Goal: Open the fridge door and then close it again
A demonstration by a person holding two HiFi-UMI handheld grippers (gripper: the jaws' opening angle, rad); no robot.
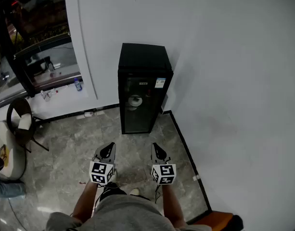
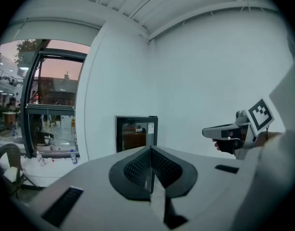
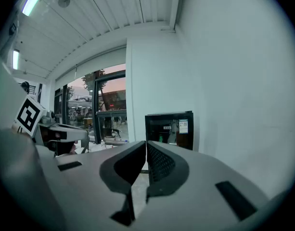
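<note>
Both tools, left and right, are pinched together and empty, well short of the small black glass-door fridge at upper centre, door closed.

Jaws of right tongs pressed together, nothing btwn. Black fridge straight ahead, glass door closed, vs. white wall. Left tongs at left edge, big window beyond.

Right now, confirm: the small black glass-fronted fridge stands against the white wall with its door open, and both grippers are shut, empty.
One error: the head view shows the small black glass-fronted fridge closed, not open. It does stand against the white wall, with the left gripper and right gripper shut, empty.
</note>
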